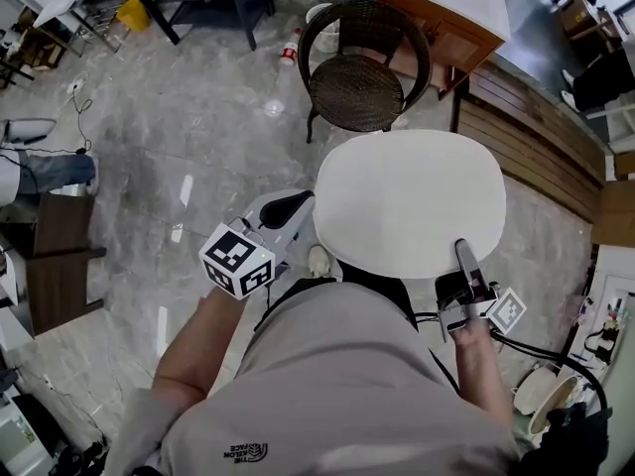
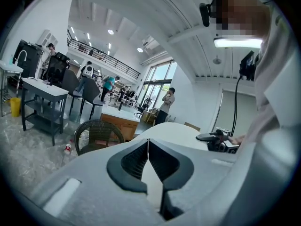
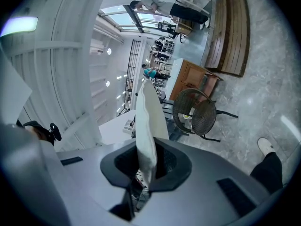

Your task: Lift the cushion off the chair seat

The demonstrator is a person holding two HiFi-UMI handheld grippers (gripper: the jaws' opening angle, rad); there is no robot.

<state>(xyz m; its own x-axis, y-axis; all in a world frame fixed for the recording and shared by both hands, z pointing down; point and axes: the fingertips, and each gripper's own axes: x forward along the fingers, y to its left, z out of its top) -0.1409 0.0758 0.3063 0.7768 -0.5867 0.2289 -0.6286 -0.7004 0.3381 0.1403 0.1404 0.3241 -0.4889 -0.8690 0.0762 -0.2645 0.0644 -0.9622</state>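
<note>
— Left hand-held gripper [image 1: 303, 204] in the head view: where is it?
— At the nine o'clock edge of the white cushion [image 1: 407, 201], jaws closed on it. The right hand-held gripper [image 1: 462, 251] bites the rim at five o'clock. The cushion is off the seat of the wicker chair [image 1: 359, 77], which stands at twelve o'clock on the grey floor [image 1: 198, 137].
— And the left gripper view?
— The left hand-held gripper [image 2: 148, 159] has its jaws almost together, a pale strip of cushion pinched between them. The cushion [image 2: 174, 128] spreads beyond toward one o'clock, and the chair [image 2: 99, 135] is at ten o'clock.
— The right gripper view?
— The jaws of the right hand-held gripper [image 3: 146, 166] stand slightly apart, clamped on the cushion [image 3: 146, 121], which rises edge-on toward twelve o'clock. The chair [image 3: 195, 112] is at two o'clock.
</note>
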